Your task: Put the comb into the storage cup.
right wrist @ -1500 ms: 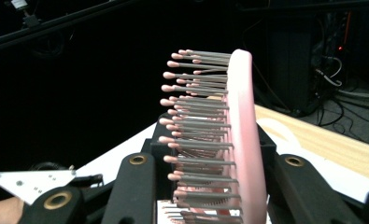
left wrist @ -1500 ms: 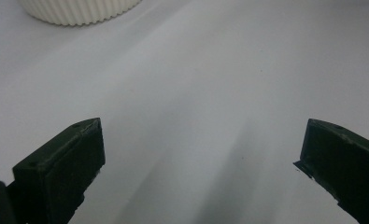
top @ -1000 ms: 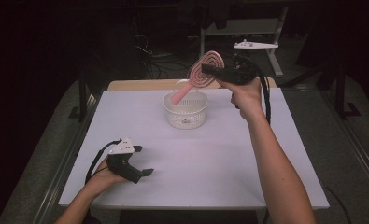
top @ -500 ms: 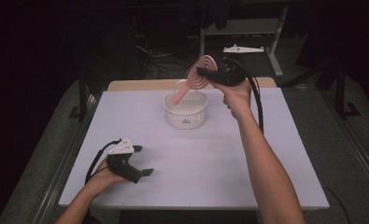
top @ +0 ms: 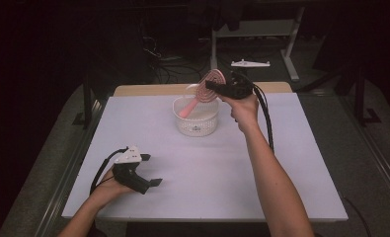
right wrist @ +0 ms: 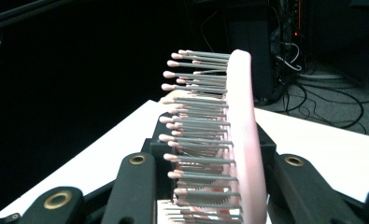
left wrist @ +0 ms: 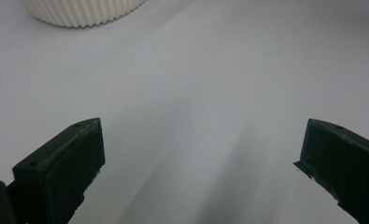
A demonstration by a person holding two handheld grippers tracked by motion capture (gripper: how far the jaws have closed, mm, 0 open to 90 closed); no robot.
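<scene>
A pink hairbrush (top: 208, 86) with grey, pink-tipped bristles (right wrist: 196, 126) hangs tilted over a white ribbed basket (top: 197, 126) at the far middle of the white table. Its handle end dips toward the basket's inside. My right gripper (top: 214, 87) is shut on the brush head, one black jaw on each side of it in the right gripper view (right wrist: 215, 179). My left gripper (top: 150, 170) rests at the near left of the table in the person's hand. Its jaws stand wide apart (left wrist: 203, 149) with only bare table between them. The basket's wall (left wrist: 84, 11) shows ahead of it.
The white table top (top: 207, 168) spreads between the two hands. A wooden strip (top: 148, 90) runs along its far edge. Behind it on the dark floor lie cables (top: 168, 64), a white object (top: 250, 63) and a table leg (top: 291, 54).
My right hand has sunk and shifted left with the brush, bringing the handle down to the basket. The left gripper has stayed put.
</scene>
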